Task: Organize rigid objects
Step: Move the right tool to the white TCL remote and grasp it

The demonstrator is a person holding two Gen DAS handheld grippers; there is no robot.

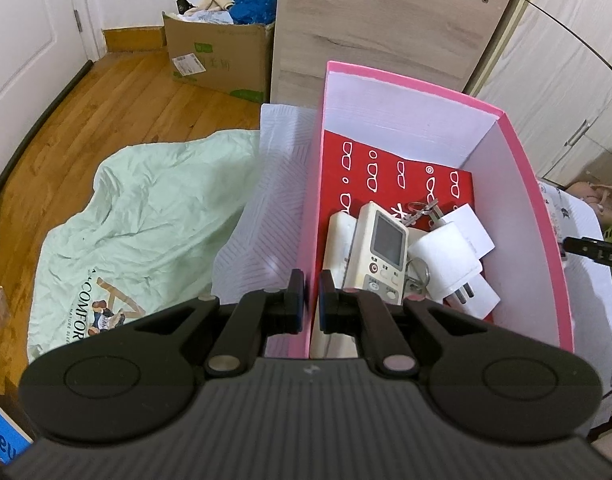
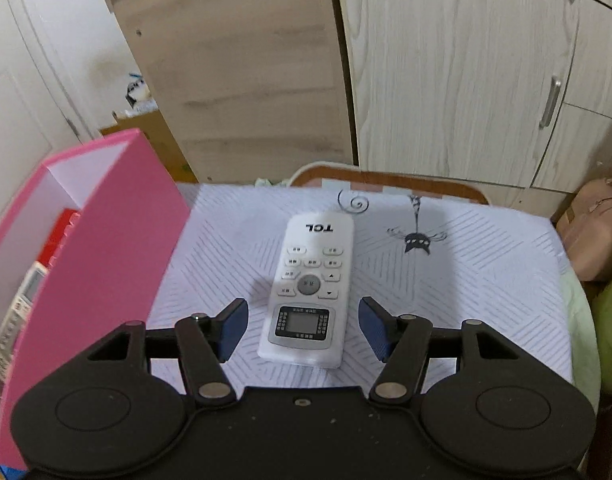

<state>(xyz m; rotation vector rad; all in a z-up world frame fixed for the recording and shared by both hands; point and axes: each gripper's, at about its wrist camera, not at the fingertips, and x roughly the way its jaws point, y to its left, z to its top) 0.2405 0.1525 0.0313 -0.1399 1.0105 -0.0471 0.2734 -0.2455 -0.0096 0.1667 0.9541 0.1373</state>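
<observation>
My left gripper (image 1: 311, 294) is shut on the left wall of the pink box (image 1: 312, 216). Inside the box lie a red booklet (image 1: 390, 172), a white remote with a screen (image 1: 382, 252), white power plugs (image 1: 450, 264) and keys (image 1: 420, 210). The pink box also shows at the left of the right wrist view (image 2: 102, 264). My right gripper (image 2: 303, 330) is open, its fingers on either side of the near end of a white TCL remote (image 2: 310, 284) that lies on the patterned white cloth (image 2: 466, 280).
A pale green sheet (image 1: 146, 232) lies on the wooden floor (image 1: 126, 92) at the left. A cardboard box of clutter (image 1: 218, 48) stands by the wall. A wood-grain board (image 2: 246, 80) and wardrobe doors (image 2: 466, 80) stand behind the table. A pink bag (image 2: 594, 236) is at the right.
</observation>
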